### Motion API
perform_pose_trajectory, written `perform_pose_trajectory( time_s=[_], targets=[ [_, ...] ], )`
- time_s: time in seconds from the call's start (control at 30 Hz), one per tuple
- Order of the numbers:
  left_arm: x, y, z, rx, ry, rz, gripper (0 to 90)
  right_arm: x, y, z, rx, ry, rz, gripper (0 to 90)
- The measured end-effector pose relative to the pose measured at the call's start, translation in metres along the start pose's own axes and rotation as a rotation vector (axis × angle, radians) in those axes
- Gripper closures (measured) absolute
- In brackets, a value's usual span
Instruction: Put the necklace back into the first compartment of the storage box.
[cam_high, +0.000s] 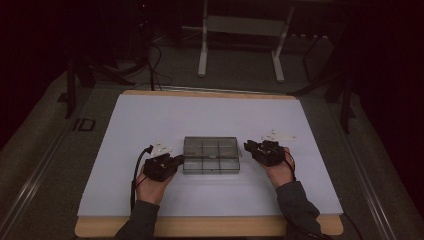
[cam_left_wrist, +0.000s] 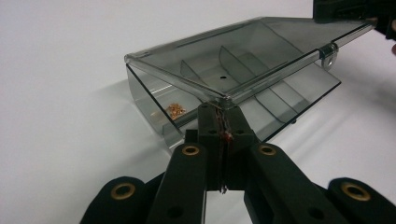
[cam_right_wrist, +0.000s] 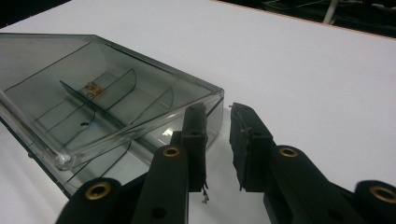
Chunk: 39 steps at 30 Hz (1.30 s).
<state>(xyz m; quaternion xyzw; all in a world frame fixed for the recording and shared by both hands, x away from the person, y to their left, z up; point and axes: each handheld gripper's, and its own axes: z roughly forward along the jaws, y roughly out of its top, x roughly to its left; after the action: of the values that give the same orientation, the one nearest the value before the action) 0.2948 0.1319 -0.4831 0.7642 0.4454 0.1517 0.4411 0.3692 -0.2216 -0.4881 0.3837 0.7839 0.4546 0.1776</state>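
Fingers, left: left gripper (cam_left_wrist: 223, 122) has its jaws pinched together on the near corner edge of the box lid (cam_left_wrist: 243, 56); nothing wider than that thin rim sits between them.
Fingers, right: right gripper (cam_right_wrist: 218, 140) stands with a narrow gap between its jaws, nothing in it; the box corner lies just beside the left-hand jaw, contact not clear.
Box location: compartment box (cam_high: 211, 155) sits mid-sheet on the white table cover (cam_high: 200, 112), between the two grippers, long side toward the person.
Lid state: raised at a shallow angle in the left gripper view, hinged along the far long side, small latch tab (cam_left_wrist: 329, 51) hanging at its edge.
Risk 1: grip is on a slick thin rim; a tug could let the lid slip out and snap down.
Risk 2: base is not held, so lifting the lid may drag or tip the whole box.
Risk 3: tipping would spill the small copper-coloured parts (cam_left_wrist: 176, 110) from their end compartment.
Materials: smoky transparent hard plastic, glossy, rounded corners, thin curved dividers inside.
Surface: matte white sheet, smooth, low friction by my guess.
Jaws: black matte plastic, brass-coloured rivets, flat worn pads.
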Motion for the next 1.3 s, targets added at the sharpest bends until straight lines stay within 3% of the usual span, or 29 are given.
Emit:
perform_pose_trajectory(
  time_s=[1.3],
  targets=[
    [-0.005, -0.013, 0.003, 0.042, -0.001, 0.026, 87.3, -0.001, -0.001, 0.002, 0.011, -0.004, -0.008, 75.9]
  ],
)
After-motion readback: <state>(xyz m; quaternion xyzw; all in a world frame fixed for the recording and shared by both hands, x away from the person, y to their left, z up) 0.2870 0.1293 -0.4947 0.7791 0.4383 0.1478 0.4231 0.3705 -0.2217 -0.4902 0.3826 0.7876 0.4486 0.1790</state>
